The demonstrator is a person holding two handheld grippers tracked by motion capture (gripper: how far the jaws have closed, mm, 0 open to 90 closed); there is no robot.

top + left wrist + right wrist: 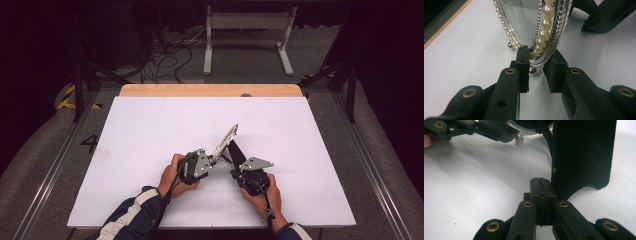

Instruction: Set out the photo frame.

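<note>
— What's closest to us, down at the near edge of the white table (150, 125)?

— The person's two hands, each with a black two-jaw gripper. The left gripper (212, 159) sits just left of the oval silver-framed mirror with the pearl trim (226, 140); the right gripper (235, 150) is just right of it, and the two are close together.

— Is the left one holding the mirror?

— Yes. In the left gripper view its jaws stand a little apart with the mirror's lower rim (541, 37) pinched between the pads; one pad (523, 53) lies on the glass side, the other on the back. A small silver ball foot (532, 70) hangs right under the rim, between the jaws, and a second ball foot (510, 45) shows farther along the frame.

— And where's the mirror itself?

— Near the middle of the table, toward the person's side. It stands tilted, its top leaning away from the left gripper toward the far right.

— The right gripper?

— Its jaws are pressed fully together, nothing between them. In the right gripper view they lie right beside the flat black stand panel (584, 155) behind the mirror, at its left edge; I can't tell whether they touch it. The left gripper (499, 131) shows beyond, at the frame.

— Anything else?

— A wooden strip (210, 90) along the table's far edge.
</note>
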